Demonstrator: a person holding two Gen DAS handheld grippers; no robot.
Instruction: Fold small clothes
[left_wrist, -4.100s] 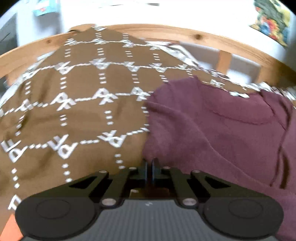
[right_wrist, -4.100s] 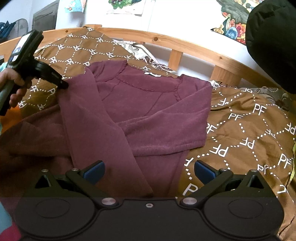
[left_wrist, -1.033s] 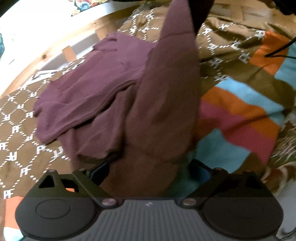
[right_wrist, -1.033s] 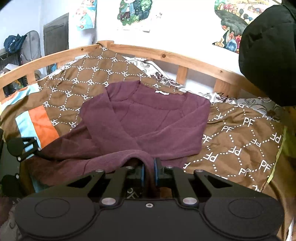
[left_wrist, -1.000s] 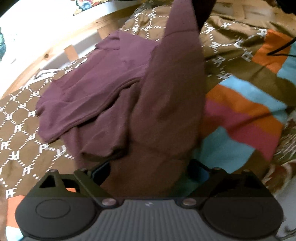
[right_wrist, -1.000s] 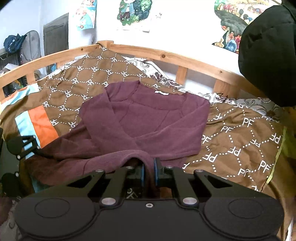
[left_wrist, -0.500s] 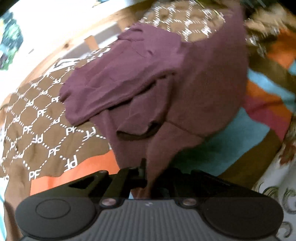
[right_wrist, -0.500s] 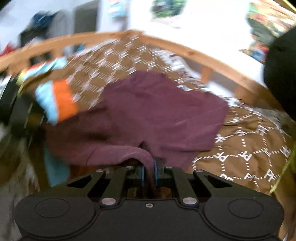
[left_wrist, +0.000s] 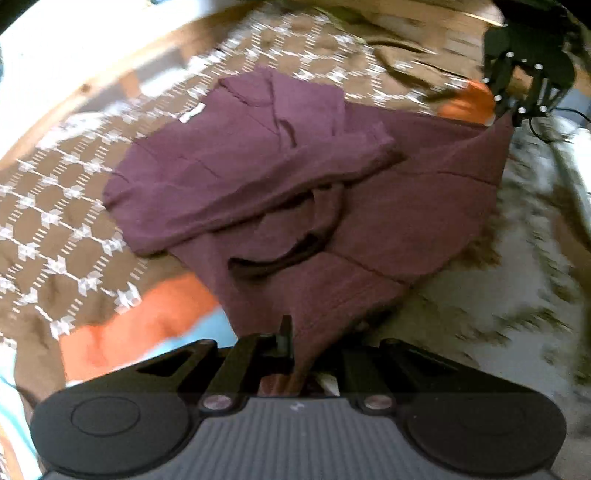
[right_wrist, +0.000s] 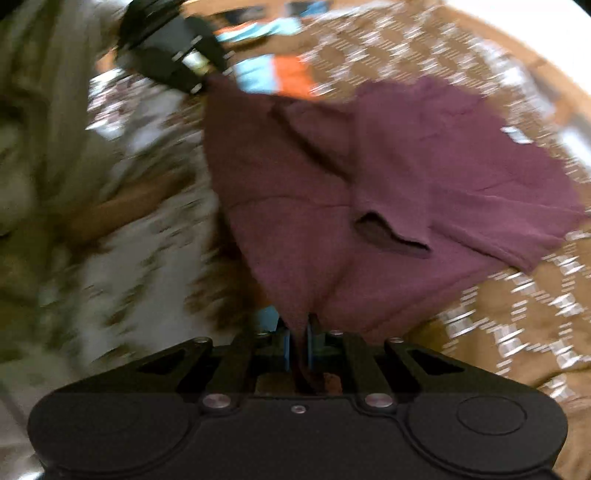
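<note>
Left claw (left_wrist: 295, 343) pinching maroon top (left_wrist: 332, 192), hem nearest

No text can be read. The white marks printed on the brown bedspread (left_wrist: 55, 206) are blurred beyond legibility.

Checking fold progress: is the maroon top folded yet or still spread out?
Partly folded. The maroon top has its sleeves crossed over the chest, but its lower part is lifted, pinched by the left gripper and right gripper.

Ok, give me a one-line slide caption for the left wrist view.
Left gripper pinches the hem of the maroon knit sweater above the brown patterned bedspread, right gripper clamping the far corner.
</note>
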